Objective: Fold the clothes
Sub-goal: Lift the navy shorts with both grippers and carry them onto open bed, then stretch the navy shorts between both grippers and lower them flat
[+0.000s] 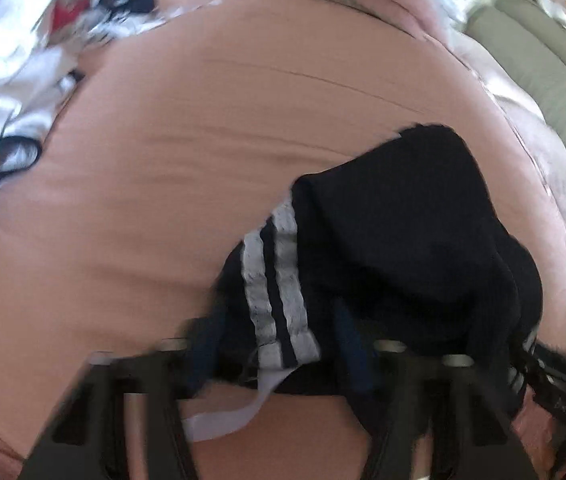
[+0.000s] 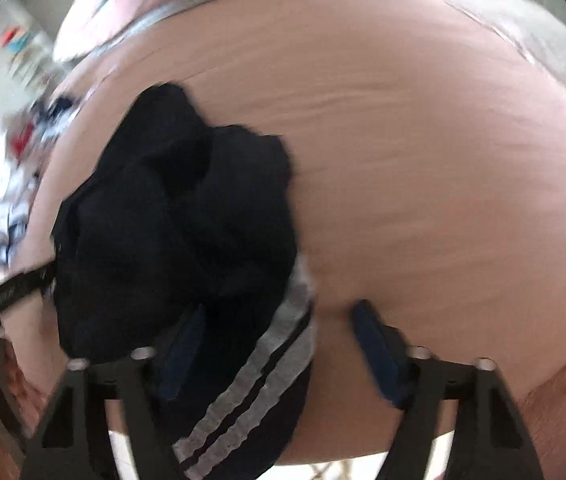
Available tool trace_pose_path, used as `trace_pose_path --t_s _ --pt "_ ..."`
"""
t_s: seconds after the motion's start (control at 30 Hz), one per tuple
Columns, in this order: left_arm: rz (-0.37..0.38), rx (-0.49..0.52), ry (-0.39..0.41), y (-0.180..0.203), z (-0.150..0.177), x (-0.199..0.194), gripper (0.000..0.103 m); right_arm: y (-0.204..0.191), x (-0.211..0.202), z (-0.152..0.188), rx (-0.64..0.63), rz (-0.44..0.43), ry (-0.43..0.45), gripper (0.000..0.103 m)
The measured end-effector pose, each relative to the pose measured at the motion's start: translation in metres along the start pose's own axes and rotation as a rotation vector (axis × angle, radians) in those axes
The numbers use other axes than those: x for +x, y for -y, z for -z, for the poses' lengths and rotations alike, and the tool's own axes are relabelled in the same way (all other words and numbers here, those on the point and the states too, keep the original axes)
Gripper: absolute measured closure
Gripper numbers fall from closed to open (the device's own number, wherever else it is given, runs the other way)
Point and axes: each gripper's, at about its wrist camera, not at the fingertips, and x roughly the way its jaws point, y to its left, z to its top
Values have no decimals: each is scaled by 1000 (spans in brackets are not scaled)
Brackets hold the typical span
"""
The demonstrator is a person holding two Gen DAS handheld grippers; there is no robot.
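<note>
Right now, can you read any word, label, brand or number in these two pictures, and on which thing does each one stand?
No text can be read.
Other gripper's black finger: pale lettering along it, too blurred to read.
White clothes pile: red and black print, blurred; I cannot tell if it holds letters.
Black garment: only two grey stripes, no words; its white tag looks blank.

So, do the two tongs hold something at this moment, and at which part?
It cannot be told. The black garment lies bunched between the fingers of both tongs, near its white-striped edge, but both look open and blur hides any contact.
</note>
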Motion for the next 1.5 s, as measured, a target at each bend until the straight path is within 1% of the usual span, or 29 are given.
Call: trace_pose_path --t_s 0.07,0.13,0.2,0.27,0.33,0.4,0.47,0.53,0.57,0.6,0.7,0.73,0.77,0.8,0.87,0.9,0.93,0.97,1.03,1.1,1.17,1.2,1.23,1.3,1.37,1.4,1.43,1.47,1.5 --pt "48 -5 -28 2 2 -8 95 -10 -7 2 -38 -34 -4 95" --pt "59 16 -16 1 5 -26 96 -15 -14 3 -54 -43 -6 96" --pt "72 36 6 -2 7 -48 96 -17 -22 0 -80 20 15 97" --pt "107 40 35 -8 7 -78 96 -11 -37 -15 -92 84 50 97" --pt "111 59 60 -13 7 -104 96 1 -62 -37 -72 93 105 97" --pt "97 104 66 -11 8 -125 96 8 -87 -54 -57 79 156 97" --pt "55 145 58 -12 16 -132 96 9 -109 -63 -54 61 194 96" --pt "-3 186 35 -15 27 -132 96 7 -115 -59 -70 60 175 96" --pt "-30 204 -2 -18 34 -126 96 5 -111 -53 -83 67 141 96" --pt "-29 211 -48 -22 39 -119 96 5 -107 -45 -93 79 106 95" --pt "-16 190 -175 -37 50 -98 95 7 -86 -13 -148 184 -67 93" --pt "-21 195 -174 -39 49 -97 95 10 -86 -5 -165 186 -92 93" --pt "-27 203 -158 -38 46 -99 94 12 -88 1 -175 176 -105 89" --pt "-23 204 -138 -37 39 -98 94 14 -93 4 -177 161 -103 85" --pt "18 188 -100 -34 19 -92 91 18 -108 4 -164 137 -58 70" --pt "45 179 -91 -28 10 -88 89 20 -113 2 -152 122 -29 66" --pt "73 174 -79 -21 1 -84 78 19 -117 -4 -129 102 -4 59" --pt "101 178 -60 -12 -10 -79 62 17 -121 -10 -102 81 17 54" --pt "150 184 -30 8 -29 -70 49 13 -125 -24 -48 37 57 48" --pt "144 185 -47 26 -39 -55 49 15 -116 -38 -12 31 58 47" --pt "98 193 -88 38 -49 -24 49 23 -100 -51 26 88 43 47" --pt "94 189 -110 39 -51 -9 49 27 -91 -57 47 124 34 47" --pt "102 178 -136 40 -51 5 49 31 -85 -61 77 134 26 47" --pt "119 150 -169 38 -48 26 51 35 -72 -63 142 112 -15 47" --pt "107 133 -193 34 -44 42 92 36 -54 -59 162 90 -102 47" --pt "103 131 -186 32 -46 42 94 32 -51 -58 132 104 -104 48" --pt "117 135 -150 32 -54 27 96 23 -53 -60 79 112 -92 63" --pt "132 139 -113 31 -63 13 97 16 -58 -63 53 79 -94 93" --pt "147 143 -76 30 -72 -2 97 10 -63 -67 53 24 -103 96"
